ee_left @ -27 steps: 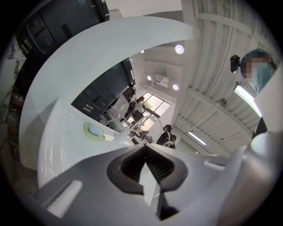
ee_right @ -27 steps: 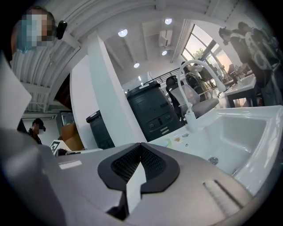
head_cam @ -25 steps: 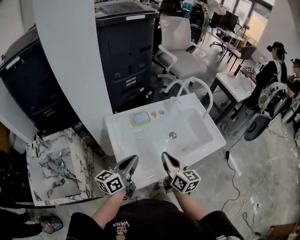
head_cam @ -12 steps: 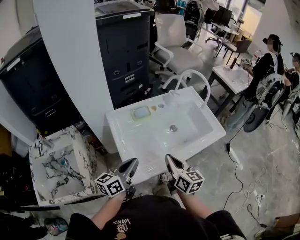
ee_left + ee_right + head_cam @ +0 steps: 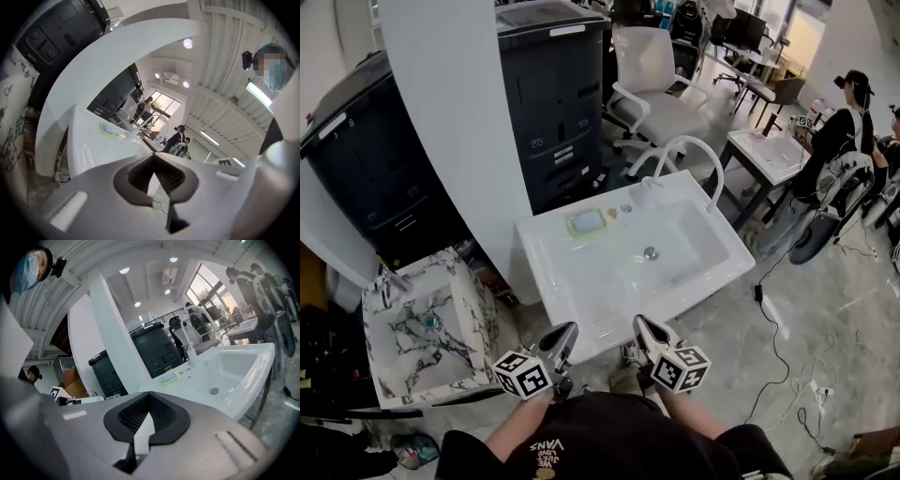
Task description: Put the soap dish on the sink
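A pale green soap dish (image 5: 585, 222) with a blue bar in it rests on the back left deck of the white sink (image 5: 572, 291), to the left of the arched white faucet (image 5: 698, 150). My left gripper (image 5: 566, 331) and right gripper (image 5: 639, 324) hover side by side at the sink's front edge, far from the dish. Both are shut with nothing in them. The left gripper view shows its closed jaws, the left gripper (image 5: 153, 160) and the dish (image 5: 110, 130) far ahead. In the right gripper view, the right gripper (image 5: 149, 397) is shut too, and the dish (image 5: 168, 378) sits beyond the basin.
A marble-patterned sink (image 5: 422, 328) stands low at the left. A white column (image 5: 459, 131) and black cabinets (image 5: 553, 94) rise behind the sink, with a white office chair (image 5: 652, 84) beyond. People (image 5: 844, 141) stand by another sink (image 5: 769, 150) at the right. Cables (image 5: 778, 347) trail on the floor.
Both grippers have drawn back from over the sink's front edge toward the person and dropped a little. Their jaws stay shut. The soap dish has not moved.
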Demonstrator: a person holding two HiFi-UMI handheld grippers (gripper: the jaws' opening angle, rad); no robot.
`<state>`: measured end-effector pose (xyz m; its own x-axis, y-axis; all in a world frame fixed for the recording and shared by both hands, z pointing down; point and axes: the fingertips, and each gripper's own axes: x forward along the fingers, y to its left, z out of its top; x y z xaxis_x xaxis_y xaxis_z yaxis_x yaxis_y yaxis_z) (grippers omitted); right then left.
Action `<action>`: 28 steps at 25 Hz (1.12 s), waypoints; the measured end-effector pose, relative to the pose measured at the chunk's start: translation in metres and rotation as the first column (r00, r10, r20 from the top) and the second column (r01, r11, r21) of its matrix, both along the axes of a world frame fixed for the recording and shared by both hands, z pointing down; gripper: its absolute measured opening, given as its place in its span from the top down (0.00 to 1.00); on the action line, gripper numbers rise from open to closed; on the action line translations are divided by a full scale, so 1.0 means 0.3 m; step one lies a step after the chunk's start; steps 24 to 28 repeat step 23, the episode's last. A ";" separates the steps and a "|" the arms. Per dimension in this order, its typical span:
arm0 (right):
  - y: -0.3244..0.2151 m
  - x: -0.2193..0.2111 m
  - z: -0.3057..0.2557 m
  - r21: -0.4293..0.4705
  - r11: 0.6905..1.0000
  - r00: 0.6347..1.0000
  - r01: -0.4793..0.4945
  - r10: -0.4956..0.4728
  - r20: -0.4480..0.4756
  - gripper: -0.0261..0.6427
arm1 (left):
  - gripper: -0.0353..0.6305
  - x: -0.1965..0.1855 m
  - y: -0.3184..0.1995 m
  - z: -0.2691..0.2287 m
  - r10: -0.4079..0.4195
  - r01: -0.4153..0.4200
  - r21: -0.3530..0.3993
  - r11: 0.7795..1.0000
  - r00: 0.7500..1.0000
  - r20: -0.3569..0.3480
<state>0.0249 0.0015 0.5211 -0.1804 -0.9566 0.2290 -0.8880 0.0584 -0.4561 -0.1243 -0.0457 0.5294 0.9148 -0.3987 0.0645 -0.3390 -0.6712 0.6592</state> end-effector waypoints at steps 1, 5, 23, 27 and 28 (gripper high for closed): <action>0.000 -0.002 0.001 -0.001 1.000 1.000 0.000 0.000 0.005 0.96 | 0.87 -0.003 0.001 0.004 -0.003 0.003 -0.004 1.000 1.000 0.000; -0.007 -0.010 -0.005 0.001 1.000 1.000 0.006 -0.006 0.013 0.96 | 0.87 -0.011 0.006 0.008 -0.014 0.014 -0.009 1.000 1.000 0.003; -0.044 0.019 -0.013 0.018 1.000 0.999 0.001 -0.001 0.040 0.96 | 0.87 0.014 -0.008 0.008 -0.045 0.045 -0.009 0.999 0.999 -0.001; -0.044 0.019 -0.013 0.018 1.000 0.999 0.001 -0.001 0.040 0.96 | 0.87 0.014 -0.008 0.008 -0.045 0.045 -0.009 0.999 0.999 -0.001; -0.044 0.019 -0.013 0.018 1.000 0.999 0.001 -0.001 0.040 0.96 | 0.87 0.014 -0.008 0.008 -0.045 0.045 -0.009 0.999 0.999 -0.001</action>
